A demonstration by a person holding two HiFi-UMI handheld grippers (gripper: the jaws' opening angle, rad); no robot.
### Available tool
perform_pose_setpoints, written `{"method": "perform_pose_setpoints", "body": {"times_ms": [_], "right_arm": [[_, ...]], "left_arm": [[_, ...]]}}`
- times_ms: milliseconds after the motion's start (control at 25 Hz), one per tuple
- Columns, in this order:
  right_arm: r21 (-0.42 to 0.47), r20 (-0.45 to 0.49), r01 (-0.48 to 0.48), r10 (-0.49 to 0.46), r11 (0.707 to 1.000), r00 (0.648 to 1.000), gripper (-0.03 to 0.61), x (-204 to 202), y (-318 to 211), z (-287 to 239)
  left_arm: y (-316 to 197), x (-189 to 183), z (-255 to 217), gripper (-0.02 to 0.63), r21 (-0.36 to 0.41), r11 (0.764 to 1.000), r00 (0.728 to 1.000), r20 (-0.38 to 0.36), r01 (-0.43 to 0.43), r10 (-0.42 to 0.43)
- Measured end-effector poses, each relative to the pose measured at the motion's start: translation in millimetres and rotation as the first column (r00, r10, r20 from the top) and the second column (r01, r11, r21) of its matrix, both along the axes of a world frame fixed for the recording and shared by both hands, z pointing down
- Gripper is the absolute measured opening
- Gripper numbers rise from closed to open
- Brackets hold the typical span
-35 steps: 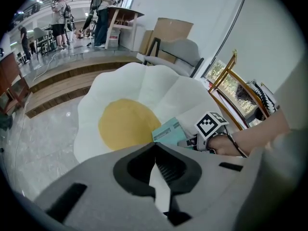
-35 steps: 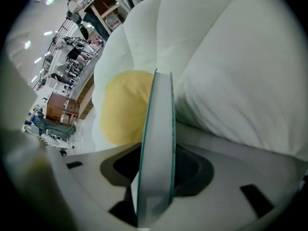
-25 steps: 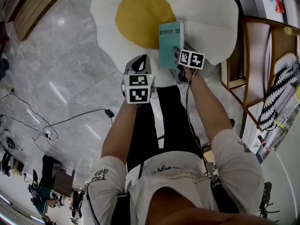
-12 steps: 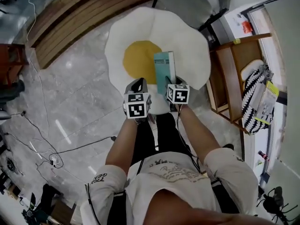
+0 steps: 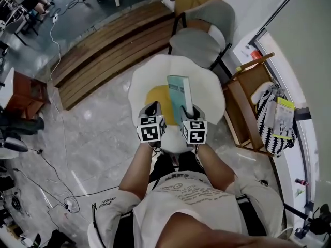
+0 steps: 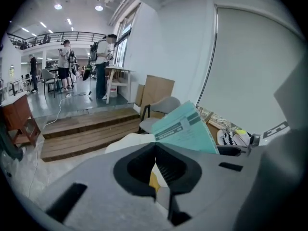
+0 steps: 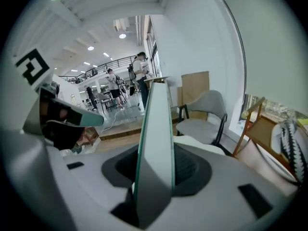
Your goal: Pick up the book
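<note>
Head view showed the thin teal paperback book (image 5: 179, 93) held clear of the floor, above the white fried-egg-shaped rug with its yellow centre (image 5: 209, 94). It was pinched at its near end by the right gripper (image 5: 190, 115). The right gripper view confirmed this: the jaws were clamped on the book's edge, and its length stood away from them. The left gripper (image 5: 153, 108) hung just beside it, jaws closed together on nothing.

The likely trouble was the one-ended hold. With most of the book's length beyond the jaws and no second support, a quick swing or tilt could make it pivot in the pads. It could then slip out and drop to the rug, or its free pages could fan open and loosen the grip.
</note>
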State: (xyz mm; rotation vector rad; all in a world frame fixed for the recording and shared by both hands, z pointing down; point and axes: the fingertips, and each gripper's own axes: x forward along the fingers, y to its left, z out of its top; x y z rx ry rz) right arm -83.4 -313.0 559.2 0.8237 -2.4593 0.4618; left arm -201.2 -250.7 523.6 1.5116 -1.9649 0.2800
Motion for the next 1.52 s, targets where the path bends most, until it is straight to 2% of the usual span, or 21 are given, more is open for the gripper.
{"method": "perform_pose_setpoints", "body": {"times_ms": [200, 400, 640, 920, 1200, 1520], "right_arm": [[0.129, 0.123, -0.033, 0.017, 0.991, 0.992, 0.174, 0, -13, -75], [0.224, 0.186, -0.057, 0.015, 0.973, 0.982, 0.173, 2, -24, -133], [0.301, 0.276, -0.094, 0.007, 0.949, 0.961, 0.173, 3, -43, -199], [0.358, 0.365, -0.122, -0.018, 0.925, 0.931, 0.173, 5, -48, -259], [0.406, 0.418, -0.135, -0.053, 0.904, 0.907, 0.175, 3, -46, -299], [0.424, 0.412, -0.14, -0.053, 0.895, 0.909, 0.174, 4, -43, -305]], "left_arm": [[-3, 16, -48, 0.02, 0.057, 0.998, 0.998, 0.055, -0.041, 0.038], [-5, 25, -88, 0.02, 0.123, 0.991, 0.996, 0.084, -0.047, 0.037], [-19, 27, -139, 0.02, 0.211, 0.976, 0.99, 0.142, -0.048, 0.018], [-34, 34, -195, 0.02, 0.317, 0.947, 0.985, 0.173, -0.057, 0.001], [-33, 28, -221, 0.02, 0.333, 0.941, 0.979, 0.205, -0.054, -0.016], [-27, 21, -226, 0.02, 0.327, 0.944, 0.974, 0.225, -0.045, -0.031]]}}
